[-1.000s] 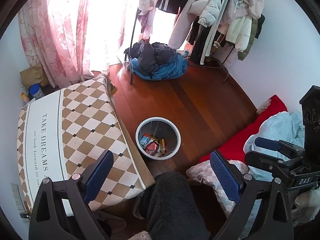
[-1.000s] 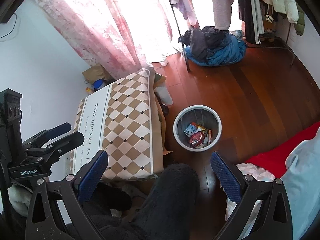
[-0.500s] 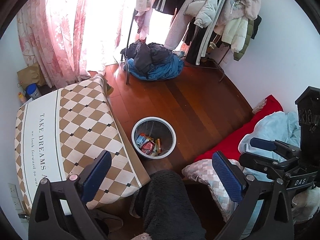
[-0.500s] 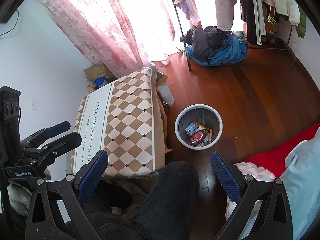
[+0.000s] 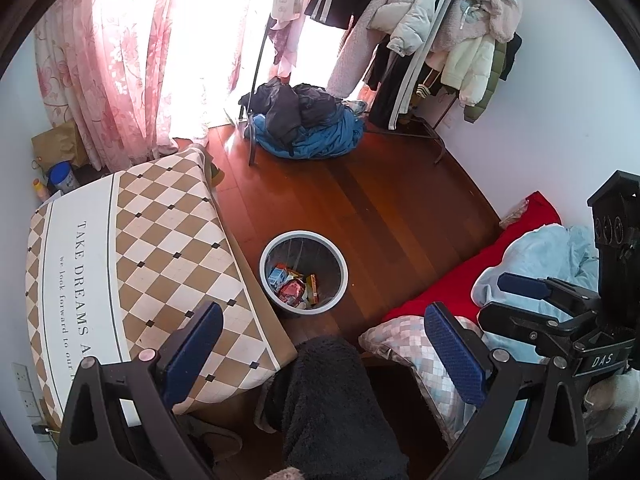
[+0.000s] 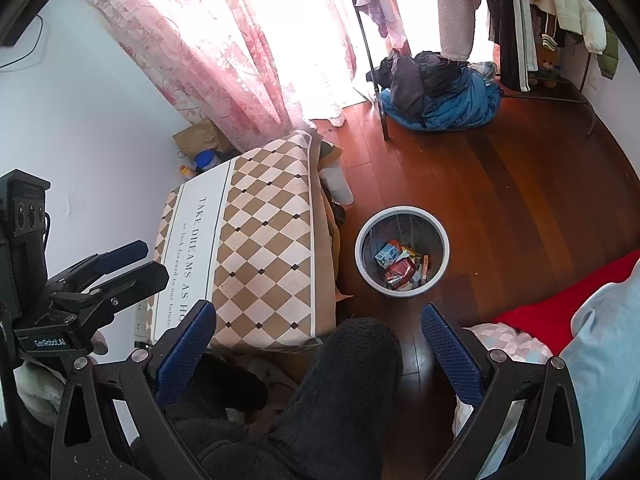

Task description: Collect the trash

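Note:
A round grey waste bin [image 5: 267, 252] stands on the wooden floor beside the checkered table [image 5: 132, 248]. It holds several wrappers and cartons [image 5: 294, 286]. The bin also shows in the right wrist view [image 6: 362, 236], with the trash [image 6: 400, 266] inside. My left gripper [image 5: 324, 340] is open and empty, held high above the floor. My right gripper [image 6: 318, 336] is open and empty too. Each gripper shows at the edge of the other's view: the right one [image 5: 532, 300], the left one [image 6: 120, 268].
A dark fuzzy leg [image 5: 332, 404] lies under both grippers. A red mattress with a blue blanket [image 5: 532, 252] is at the right. A clothes pile [image 5: 308, 124] and a coat rack [image 5: 432, 40] stand at the far side by the pink curtain [image 5: 116, 60].
Both grippers have risen and drawn back a little, so the bin and table look smaller. Both stay open and empty.

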A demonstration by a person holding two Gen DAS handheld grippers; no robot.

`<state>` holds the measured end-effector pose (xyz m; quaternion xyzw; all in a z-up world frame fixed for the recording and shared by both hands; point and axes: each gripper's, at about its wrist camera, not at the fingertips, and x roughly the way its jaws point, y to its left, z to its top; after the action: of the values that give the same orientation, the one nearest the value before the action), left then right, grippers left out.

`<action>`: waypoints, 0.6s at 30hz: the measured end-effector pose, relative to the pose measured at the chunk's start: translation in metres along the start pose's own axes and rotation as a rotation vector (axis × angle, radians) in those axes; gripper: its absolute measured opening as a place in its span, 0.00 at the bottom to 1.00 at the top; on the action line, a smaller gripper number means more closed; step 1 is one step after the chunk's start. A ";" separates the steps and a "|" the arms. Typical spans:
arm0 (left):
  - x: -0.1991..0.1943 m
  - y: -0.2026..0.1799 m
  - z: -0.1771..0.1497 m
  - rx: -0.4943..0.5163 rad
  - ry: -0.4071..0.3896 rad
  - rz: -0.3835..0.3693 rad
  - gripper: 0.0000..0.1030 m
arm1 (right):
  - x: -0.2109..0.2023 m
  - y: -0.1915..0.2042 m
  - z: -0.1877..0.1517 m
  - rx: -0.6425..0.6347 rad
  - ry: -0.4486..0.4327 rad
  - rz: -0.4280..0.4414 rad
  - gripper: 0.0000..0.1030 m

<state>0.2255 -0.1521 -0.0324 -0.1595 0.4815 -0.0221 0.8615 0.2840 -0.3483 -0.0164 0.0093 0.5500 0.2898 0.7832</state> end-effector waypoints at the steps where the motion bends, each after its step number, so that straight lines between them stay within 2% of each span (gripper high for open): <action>1: 0.000 0.001 0.000 0.000 0.000 0.000 1.00 | 0.002 0.001 0.000 0.002 -0.001 -0.002 1.00; 18: 0.002 0.003 -0.003 0.000 0.004 -0.006 1.00 | 0.000 0.005 -0.001 0.001 0.000 -0.001 1.00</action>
<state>0.2233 -0.1504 -0.0362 -0.1607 0.4829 -0.0251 0.8604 0.2813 -0.3445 -0.0148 0.0093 0.5503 0.2894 0.7832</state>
